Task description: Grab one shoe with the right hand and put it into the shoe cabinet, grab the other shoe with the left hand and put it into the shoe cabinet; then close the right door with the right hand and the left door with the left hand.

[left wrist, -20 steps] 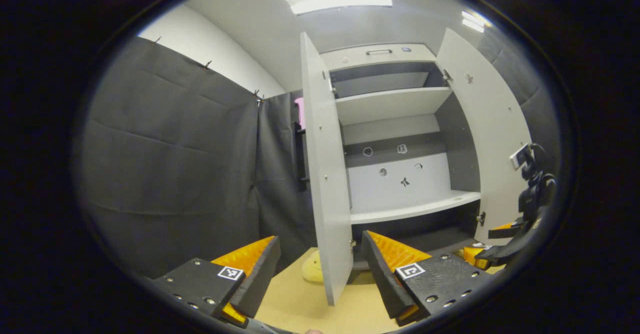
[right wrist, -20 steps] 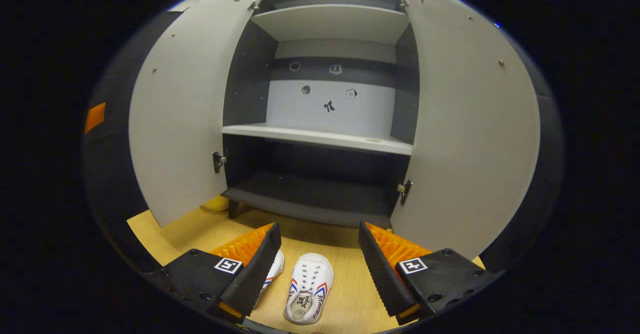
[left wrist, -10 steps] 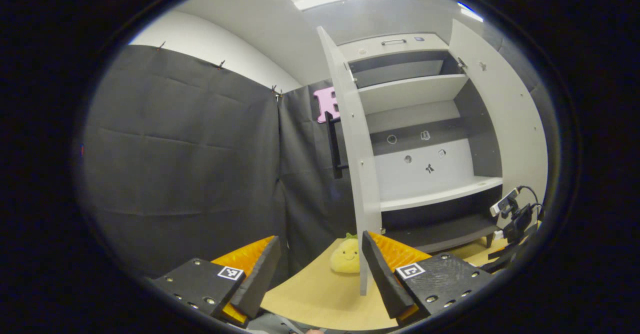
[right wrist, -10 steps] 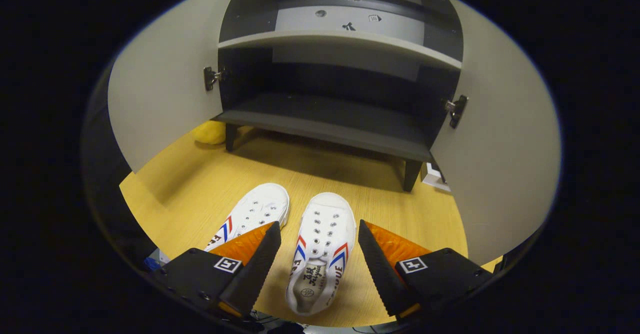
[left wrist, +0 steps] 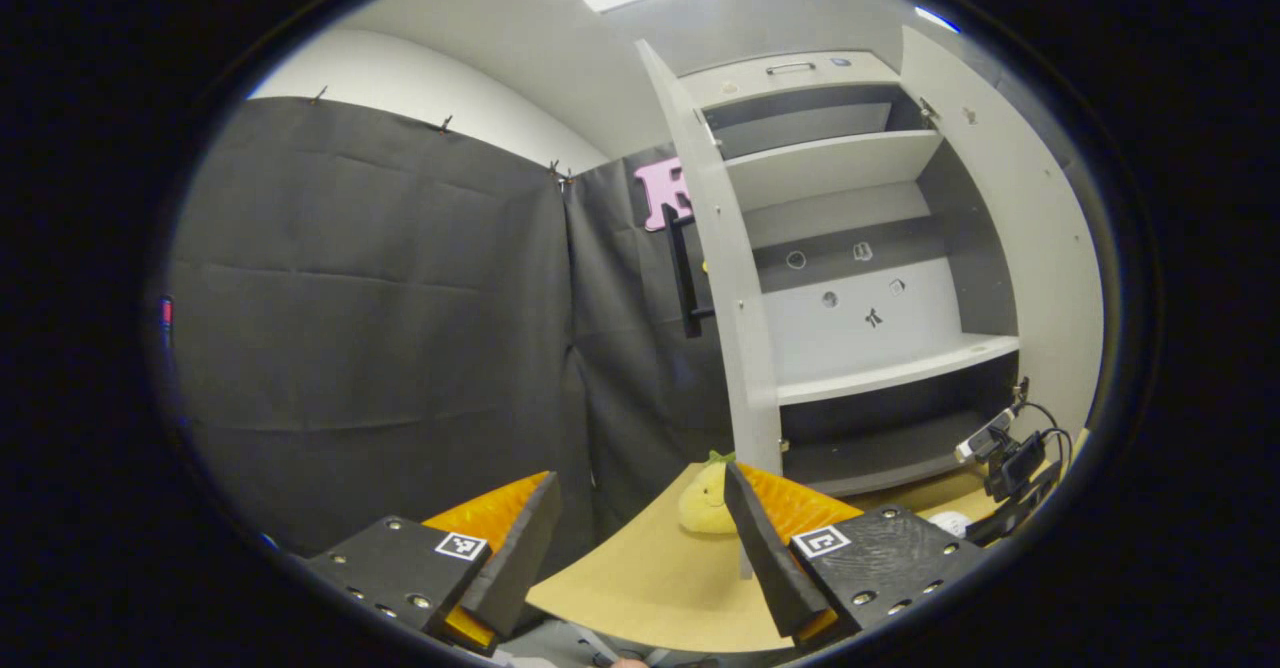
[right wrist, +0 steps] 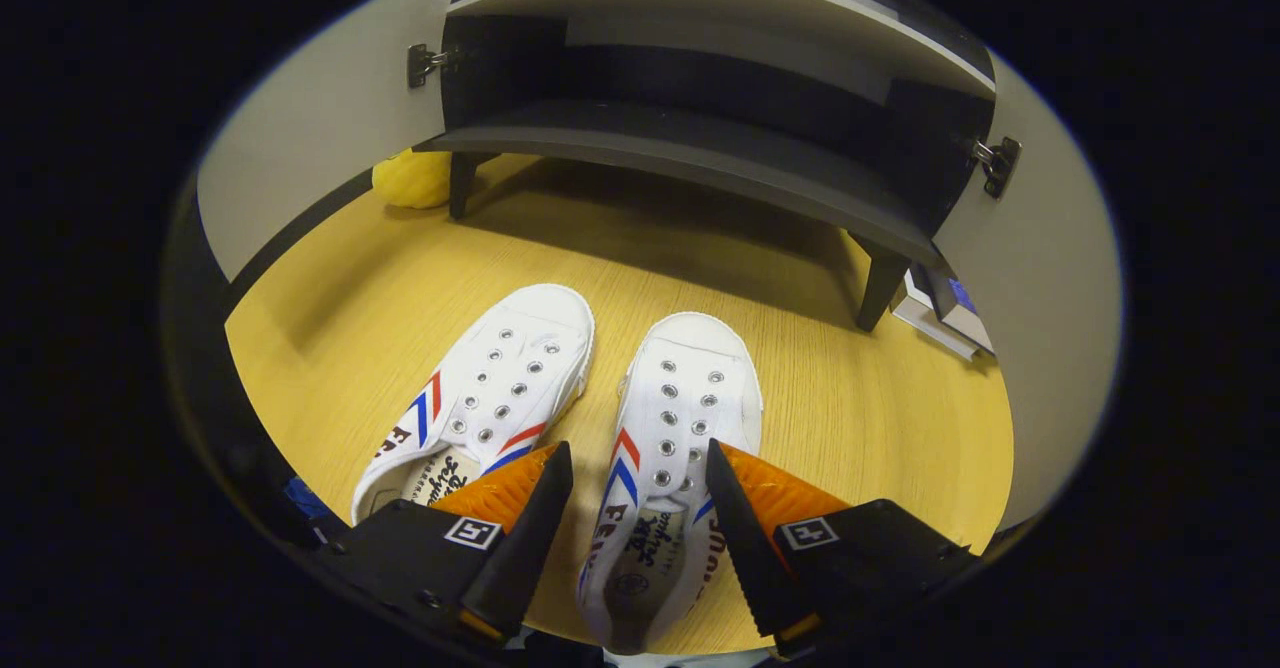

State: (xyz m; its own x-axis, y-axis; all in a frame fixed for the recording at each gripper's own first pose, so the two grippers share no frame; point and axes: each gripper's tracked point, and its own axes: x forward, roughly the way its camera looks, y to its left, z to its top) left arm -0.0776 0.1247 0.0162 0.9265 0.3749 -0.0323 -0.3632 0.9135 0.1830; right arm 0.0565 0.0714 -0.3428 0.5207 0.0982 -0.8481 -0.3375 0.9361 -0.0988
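Right hand-held gripper (right wrist: 630,528) is spread wide, its fingers straddling the heel end of the right-hand shoe (right wrist: 668,468) without clearly pressing on it; I cannot tell whether they touch its sides. That white shoe with red and blue stripes lies on the wooden floor (right wrist: 800,388), toe toward 12 o'clock. The other shoe (right wrist: 490,403) lies just beside it at 10 o'clock, toe angled to 1 o'clock. Farther off at 12 o'clock stands the shoe cabinet (right wrist: 700,148), its dark bottom shelf bare, both doors swung out. A yellow plush toy (right wrist: 412,178) sits by the cabinet's leg at 11 o'clock.

Left hand-held gripper (left wrist: 640,548) is released too, nothing between its fingers. Beyond it at 1 o'clock the same yellow plush toy (left wrist: 706,500) rests on the floor beside the left door (left wrist: 735,288), which stands edge-on. Past that, the cabinet's pale shelves (left wrist: 890,373) are open, with the right door (left wrist: 1040,248) at 2 o'clock.
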